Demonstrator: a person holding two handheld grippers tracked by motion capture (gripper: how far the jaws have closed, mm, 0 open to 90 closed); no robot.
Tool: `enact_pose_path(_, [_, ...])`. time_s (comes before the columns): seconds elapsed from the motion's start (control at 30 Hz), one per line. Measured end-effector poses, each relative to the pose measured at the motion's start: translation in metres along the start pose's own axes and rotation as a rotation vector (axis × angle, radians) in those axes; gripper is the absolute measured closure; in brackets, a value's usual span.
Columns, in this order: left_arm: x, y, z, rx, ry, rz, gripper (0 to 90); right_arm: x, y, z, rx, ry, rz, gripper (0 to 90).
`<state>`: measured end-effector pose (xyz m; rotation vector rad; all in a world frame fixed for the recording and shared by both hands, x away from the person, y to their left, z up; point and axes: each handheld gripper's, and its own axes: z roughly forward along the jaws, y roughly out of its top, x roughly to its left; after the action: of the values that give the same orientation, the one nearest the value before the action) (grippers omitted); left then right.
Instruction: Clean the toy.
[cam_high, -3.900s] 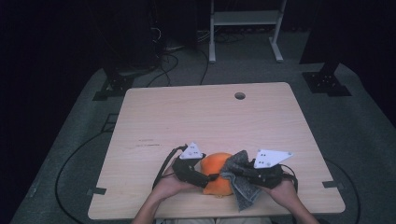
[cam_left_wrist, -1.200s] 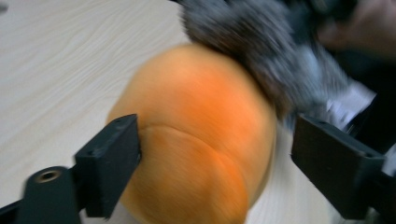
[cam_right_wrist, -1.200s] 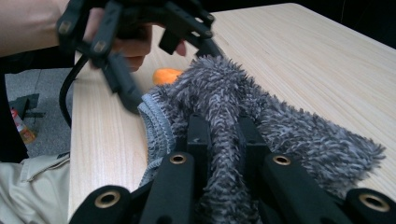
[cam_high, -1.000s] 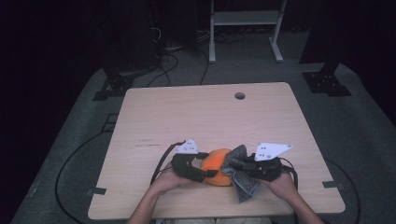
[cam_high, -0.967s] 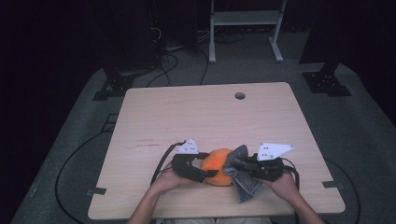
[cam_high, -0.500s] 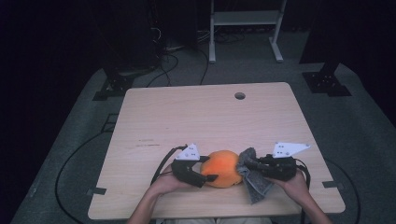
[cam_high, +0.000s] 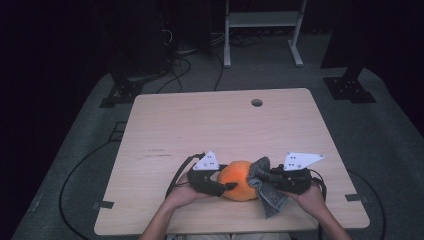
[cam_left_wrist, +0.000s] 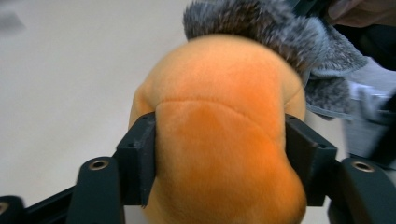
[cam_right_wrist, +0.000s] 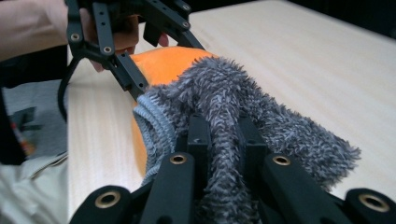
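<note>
An orange plush ball (cam_high: 239, 179) sits near the front edge of the wooden table (cam_high: 220, 130). My left gripper (cam_high: 224, 186) is shut on it from the left, its jaws pressing both sides of the plush ball (cam_left_wrist: 219, 140). My right gripper (cam_high: 266, 176) is shut on a fuzzy grey cloth (cam_high: 265, 190), which touches the ball's right side and hangs toward the front edge. In the right gripper view the grey cloth (cam_right_wrist: 243, 112) bunches between the jaws, with the orange ball (cam_right_wrist: 161, 60) and the left gripper (cam_right_wrist: 140, 79) just behind it.
A round cable hole (cam_high: 257, 102) lies at the table's far middle. Cables trail off the table's front left. Beyond the table stand a white frame (cam_high: 262, 30) and dark stands on grey floor.
The right gripper has drawn the grey cloth rightward off the top of the ball, so more orange shows. The left gripper keeps its hold and has barely moved.
</note>
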<state>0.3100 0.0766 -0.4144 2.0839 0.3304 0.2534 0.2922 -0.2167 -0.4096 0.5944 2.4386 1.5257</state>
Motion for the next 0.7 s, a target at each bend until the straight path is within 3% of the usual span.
enact_pose_path(0.03, [-0.001, 0.005, 0.003, -0.004, 0.042, 0.071, 36.9, 0.0, 0.007, 0.0, -0.017, -0.019, -0.022, 78.9])
enact_pose_path(0.13, [0.002, 0.006, 0.008, 0.015, 0.063, 0.107, 35.4, 0.002, 0.016, 0.007, -0.03, -0.029, -0.041, 78.9])
enact_pose_path(0.17, [0.006, 0.002, 0.014, 0.048, 0.054, 0.087, 32.8, 0.003, 0.022, 0.016, -0.028, -0.027, -0.051, 78.9])
enact_pose_path(0.2, [0.006, 0.002, 0.014, 0.048, 0.054, 0.087, 27.3, 0.004, 0.023, 0.022, -0.022, -0.027, -0.072, 78.9])
enact_pose_path(0.23, [0.01, -0.003, 0.014, 0.068, 0.015, 0.02, 21.8, 0.006, 0.023, 0.028, -0.007, -0.029, -0.093, 78.9])
enact_pose_path(0.27, [0.01, -0.003, 0.014, 0.068, 0.015, 0.02, 20.7, 0.006, 0.023, 0.028, -0.007, -0.029, -0.093, 78.9])
enact_pose_path(0.3, [0.015, -0.012, 0.01, 0.057, 0.002, -0.027, 22.4, 0.009, 0.022, 0.035, 0.001, -0.031, -0.108, 78.9])
enact_pose_path(0.33, [0.015, -0.012, 0.01, 0.057, 0.002, -0.027, 24.0, 0.008, 0.021, 0.036, 0.002, -0.031, -0.11, 78.9])
enact_pose_path(0.37, [0.018, -0.018, 0.007, 0.047, 0.006, -0.079, 25.8, 0.007, 0.019, 0.036, 0.002, -0.033, -0.111, 79.0])
enact_pose_path(0.53, [0.017, -0.021, 0.006, 0.053, 0.015, -0.088, 27.6, -0.003, 0.01, 0.03, -0.01, -0.041, -0.061, 79.0])
enact_pose_path(0.7, [0.018, -0.022, 0.005, 0.065, 0.023, -0.114, 27.0, -0.016, -0.012, 0.019, -0.007, -0.085, 0.014, 78.6])
